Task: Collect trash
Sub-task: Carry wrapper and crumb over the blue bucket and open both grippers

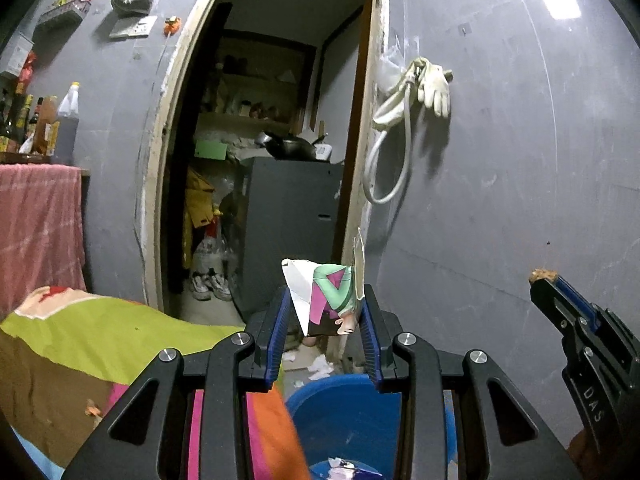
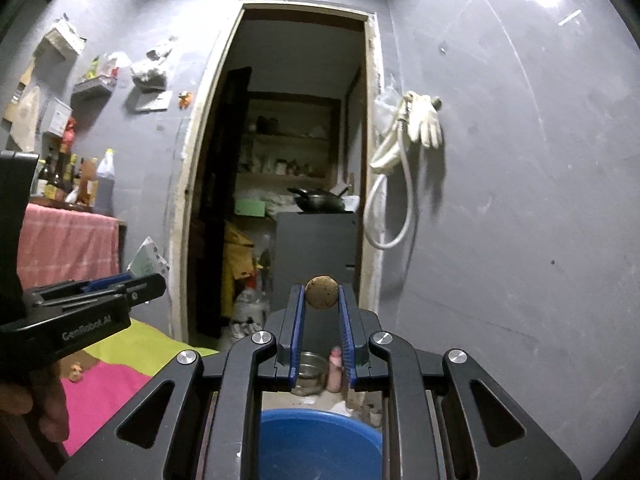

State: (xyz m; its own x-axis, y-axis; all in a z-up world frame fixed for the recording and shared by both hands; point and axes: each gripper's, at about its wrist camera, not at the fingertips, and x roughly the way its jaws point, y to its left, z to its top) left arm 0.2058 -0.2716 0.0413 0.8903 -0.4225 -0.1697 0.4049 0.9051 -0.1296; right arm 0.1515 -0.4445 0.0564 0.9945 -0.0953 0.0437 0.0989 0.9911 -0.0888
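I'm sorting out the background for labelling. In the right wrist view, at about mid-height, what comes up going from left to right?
Pink cloth → bottles → doorway with a dark wok on a grey cabinet → white hose → white glove on the grey wall.

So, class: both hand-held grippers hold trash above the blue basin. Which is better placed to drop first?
Probably right. The right hand-held gripper, pinching the round biscuit, sits centred over the blue basin. The left hand-held gripper, holding the folded wrapper, sits off-centre over it.
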